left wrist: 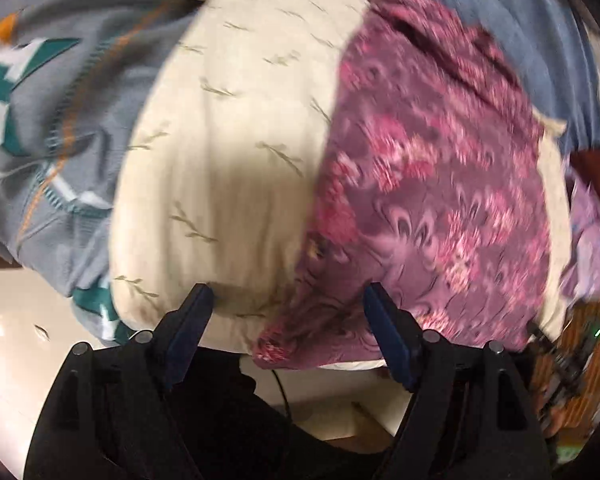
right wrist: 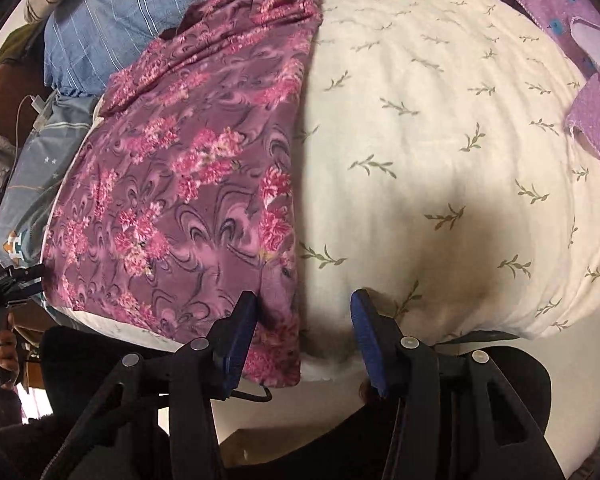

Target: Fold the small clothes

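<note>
Downward both hand-held grippers (left wrist: 288, 300) (right wrist: 304, 308) tilt, apparently gaping over floral garment (right wrist: 180, 184)

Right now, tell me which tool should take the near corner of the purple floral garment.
Right. The right tool straddles the purple floral garment at its near corner, one finger already on the fabric. The left tool hangs open over the opposite near corner, over the cream leaf-print bedding.

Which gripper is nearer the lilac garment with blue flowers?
Right. The right gripper sits at the floral cloth's near corner, on the lilac garment's side; the left gripper is at the cloth's opposite corner, farther away.
</note>
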### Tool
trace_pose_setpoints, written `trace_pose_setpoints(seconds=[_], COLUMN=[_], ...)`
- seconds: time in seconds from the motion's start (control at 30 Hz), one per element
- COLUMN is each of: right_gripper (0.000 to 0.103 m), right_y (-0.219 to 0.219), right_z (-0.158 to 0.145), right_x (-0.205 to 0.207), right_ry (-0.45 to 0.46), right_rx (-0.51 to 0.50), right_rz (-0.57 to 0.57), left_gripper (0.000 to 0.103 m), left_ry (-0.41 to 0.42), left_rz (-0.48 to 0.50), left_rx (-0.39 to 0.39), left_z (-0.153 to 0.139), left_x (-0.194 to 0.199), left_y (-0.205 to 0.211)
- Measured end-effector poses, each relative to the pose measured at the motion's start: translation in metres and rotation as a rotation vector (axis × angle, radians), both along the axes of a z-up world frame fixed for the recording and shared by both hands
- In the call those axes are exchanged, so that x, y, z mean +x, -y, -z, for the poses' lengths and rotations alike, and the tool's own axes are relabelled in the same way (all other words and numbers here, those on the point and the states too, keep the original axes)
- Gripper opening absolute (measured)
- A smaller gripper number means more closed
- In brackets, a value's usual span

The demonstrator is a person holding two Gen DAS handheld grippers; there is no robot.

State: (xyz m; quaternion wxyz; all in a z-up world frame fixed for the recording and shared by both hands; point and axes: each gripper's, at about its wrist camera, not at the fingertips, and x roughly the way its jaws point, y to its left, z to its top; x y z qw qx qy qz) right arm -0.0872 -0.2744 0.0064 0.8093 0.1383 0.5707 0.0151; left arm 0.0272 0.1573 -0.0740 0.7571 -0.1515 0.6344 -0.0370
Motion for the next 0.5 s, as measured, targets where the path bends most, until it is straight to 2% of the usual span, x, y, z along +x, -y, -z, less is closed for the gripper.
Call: trace_pose_setpoints(seconds=[0.1,0.17,0.23,0.27,0.3,0.33,0.37,0.43,0.47,0.5], right_gripper=[0.05,0.052,0.051,0.05,0.039,0.025,0.022,0.011,0.01,0.008], right_y=[-0.001,-0.001,-0.003,-0.005,-0.007,-0.01,-0.012,-0.021,-0.025,-0.028], right_z=[0.005,0.007,0.008,0.008,0.008,0.008,0.009,0.007,0.005,0.001], right_x=[0.002,0.003,0.003,0.003,0.003,0.002,0.003,0.002,0.002,0.002], right_ry=[-0.019,-0.018,-0.012,-0.01,-0.002,0.003,-0.001,0.005,0.013,0.024], right_rx=[0.029,0.036,0.047,0.048,0.052,0.054,0.051,0.034,0.02,0.023], right_rz=[-0.004,-0.006,-0.016,-0.018,-0.03,-0.042,-0.058,-0.098,-0.118,-0.136], left_gripper=[0.08,0.08,0.078,0.068,0.056,0.049,0.046,0.016,0.009,0.004], left_ry=[0.006,0.003,-0.006,-0.004,-0.003,-0.001,0.001,-0.002,-0.004,-0.009], left_rz=[0.059,0.097,0.133,0.146,0.159,0.167,0.171,0.148,0.141,0.122], left_rx=[-0.012,-0.073,-0.065,-0.065,-0.048,-0.019,-0.004,-0.005,-0.024,-0.075], left_z=[-0.001,-0.001,0.001,0.001,0.001,0.001,0.0,-0.002,-0.003,-0.004], left_x=[-0.003,-0.007,-0.009,-0.009,-0.009,-0.008,-0.008,-0.007,-0.007,-0.005], left_y=[0.016,0.026,0.039,0.044,0.048,0.052,0.053,0.049,0.046,0.04])
